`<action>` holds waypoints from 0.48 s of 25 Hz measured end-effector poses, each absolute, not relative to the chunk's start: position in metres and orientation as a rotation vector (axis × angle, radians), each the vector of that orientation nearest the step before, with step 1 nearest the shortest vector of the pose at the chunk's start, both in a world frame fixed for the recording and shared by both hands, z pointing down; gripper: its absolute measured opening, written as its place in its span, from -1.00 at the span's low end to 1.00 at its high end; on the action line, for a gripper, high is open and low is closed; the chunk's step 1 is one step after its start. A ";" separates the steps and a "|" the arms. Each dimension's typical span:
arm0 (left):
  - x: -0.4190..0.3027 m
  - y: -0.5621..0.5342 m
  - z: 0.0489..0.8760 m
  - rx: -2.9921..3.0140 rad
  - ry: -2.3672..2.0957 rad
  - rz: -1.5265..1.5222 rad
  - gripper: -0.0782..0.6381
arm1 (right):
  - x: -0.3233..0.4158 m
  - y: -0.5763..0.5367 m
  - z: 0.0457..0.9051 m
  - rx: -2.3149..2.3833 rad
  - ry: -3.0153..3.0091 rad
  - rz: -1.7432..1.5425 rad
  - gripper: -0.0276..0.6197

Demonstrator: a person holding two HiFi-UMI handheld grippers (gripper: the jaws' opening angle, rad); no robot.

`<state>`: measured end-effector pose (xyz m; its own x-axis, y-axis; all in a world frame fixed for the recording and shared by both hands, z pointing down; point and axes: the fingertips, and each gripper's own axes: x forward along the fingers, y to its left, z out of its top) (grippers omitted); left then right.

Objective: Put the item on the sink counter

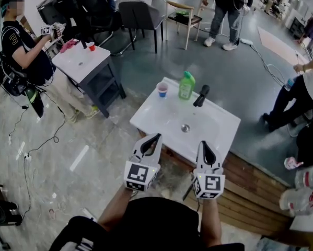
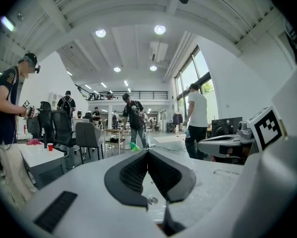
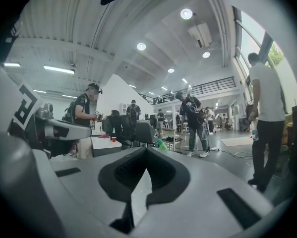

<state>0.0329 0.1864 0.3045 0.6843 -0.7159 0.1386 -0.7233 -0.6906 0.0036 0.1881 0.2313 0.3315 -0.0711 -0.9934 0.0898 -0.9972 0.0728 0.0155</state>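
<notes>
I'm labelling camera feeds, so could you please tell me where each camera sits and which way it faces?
Head view: on the person's head, looking down at the sink counter; forearms, left tool and right tool show.
Left gripper view: on the left tool, facing along its shut jaws across the counter.
Right gripper view: same on the right tool.
All share the green bottle.
</notes>
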 end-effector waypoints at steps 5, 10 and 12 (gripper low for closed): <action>0.033 0.188 0.304 2.830 -1.213 0.194 -0.77 | 0.188 0.233 0.330 2.089 -2.249 0.073 -0.92; 0.032 0.186 0.301 2.829 -1.212 0.194 -0.77 | 0.188 0.232 0.327 2.092 -2.245 0.071 -0.92; 0.033 0.186 0.301 2.831 -1.211 0.196 -0.77 | 0.189 0.232 0.327 2.092 -2.244 0.073 -0.92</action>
